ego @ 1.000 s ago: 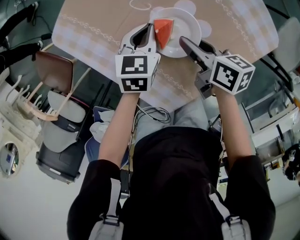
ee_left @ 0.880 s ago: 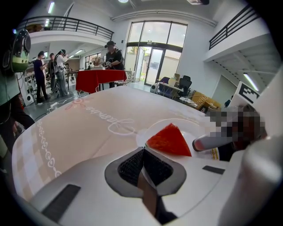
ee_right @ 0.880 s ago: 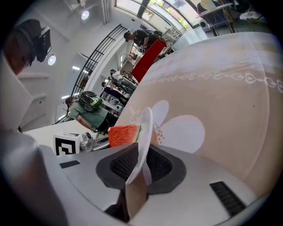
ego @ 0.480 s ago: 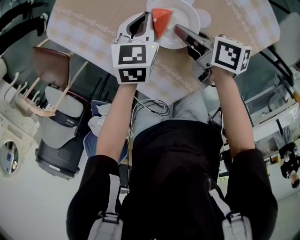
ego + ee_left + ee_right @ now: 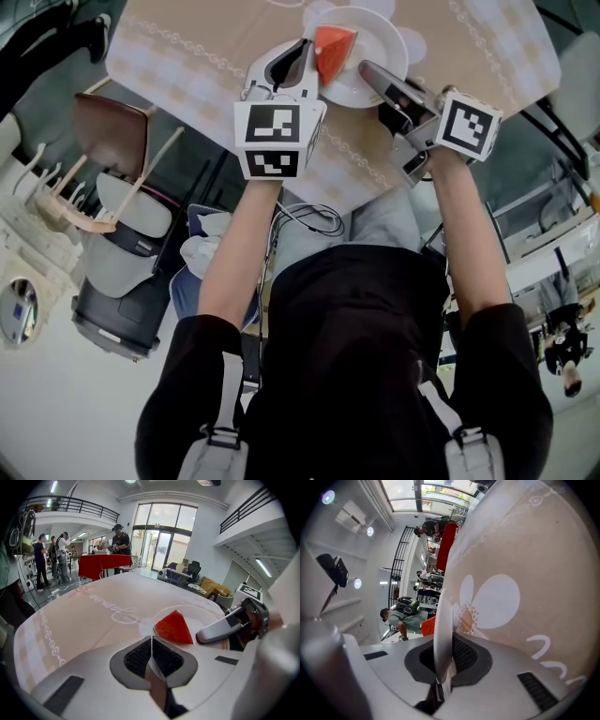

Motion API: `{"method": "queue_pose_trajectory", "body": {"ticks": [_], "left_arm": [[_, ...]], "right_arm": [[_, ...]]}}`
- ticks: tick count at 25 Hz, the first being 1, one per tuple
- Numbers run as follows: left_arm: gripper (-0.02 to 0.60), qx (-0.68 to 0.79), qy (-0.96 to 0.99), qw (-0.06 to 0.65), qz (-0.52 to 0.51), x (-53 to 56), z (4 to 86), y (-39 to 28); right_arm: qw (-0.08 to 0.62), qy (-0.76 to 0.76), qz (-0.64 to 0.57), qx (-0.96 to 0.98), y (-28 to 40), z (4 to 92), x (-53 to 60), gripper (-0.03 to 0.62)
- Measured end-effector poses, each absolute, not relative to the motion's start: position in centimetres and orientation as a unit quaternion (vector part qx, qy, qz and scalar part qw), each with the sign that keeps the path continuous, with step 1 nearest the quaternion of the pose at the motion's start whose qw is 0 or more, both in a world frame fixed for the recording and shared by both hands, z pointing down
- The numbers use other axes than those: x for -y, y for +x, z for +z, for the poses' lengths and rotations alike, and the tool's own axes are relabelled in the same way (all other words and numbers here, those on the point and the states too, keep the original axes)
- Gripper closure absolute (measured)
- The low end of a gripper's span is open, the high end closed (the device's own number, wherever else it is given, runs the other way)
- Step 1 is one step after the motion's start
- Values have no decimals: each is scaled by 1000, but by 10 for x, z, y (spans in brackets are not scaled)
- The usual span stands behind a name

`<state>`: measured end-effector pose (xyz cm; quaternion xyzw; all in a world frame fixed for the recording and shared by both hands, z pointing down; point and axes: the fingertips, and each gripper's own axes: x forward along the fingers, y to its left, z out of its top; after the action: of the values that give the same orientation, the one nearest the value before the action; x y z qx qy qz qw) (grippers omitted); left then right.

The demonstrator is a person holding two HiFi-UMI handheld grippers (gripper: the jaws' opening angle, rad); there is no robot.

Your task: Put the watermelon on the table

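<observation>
The right gripper (image 5: 444, 644) has its jaws clamped on the rim of the white plate (image 5: 380, 47). They have just been closing, and the rim shows edge-on between the pads. The left gripper (image 5: 151, 641) has its jaws pressed together with nothing I can make out between them, tips just beside the plate's left edge. The watermelon slice (image 5: 334, 49) lies on that plate at the top centre of the head view, over the beige tablecloth (image 5: 206, 47) covering the surface. I can't tell whether the plate rests there or hangs just above. My guess is that only setting down and letting go remain.
</observation>
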<state>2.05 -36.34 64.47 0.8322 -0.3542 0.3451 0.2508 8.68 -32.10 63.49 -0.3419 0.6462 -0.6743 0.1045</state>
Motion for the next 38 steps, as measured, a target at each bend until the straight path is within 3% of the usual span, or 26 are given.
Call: {"method": "queue_pose_trajectory", "body": {"ticks": [8,11,15,25,38], "left_arm": [[568,353,854,194,330,370,598,33],[568,363,861,155,322,369,559,41],[568,408,860,151,267,370,494,36],[568,492,836,122,212,369,384,-15],[568,538,817,112,173,332,325,-41]], "right_arm": [[159,-335,-666,-647,97,600,327,576],[183,-327,-661,-651,105,570,324,576],[207,-312,-650,-661,116,518,326,576],[211,-315,-631,-677,146,425,328,576],[208,-305,-613,-699,150,365,316,576]]}}
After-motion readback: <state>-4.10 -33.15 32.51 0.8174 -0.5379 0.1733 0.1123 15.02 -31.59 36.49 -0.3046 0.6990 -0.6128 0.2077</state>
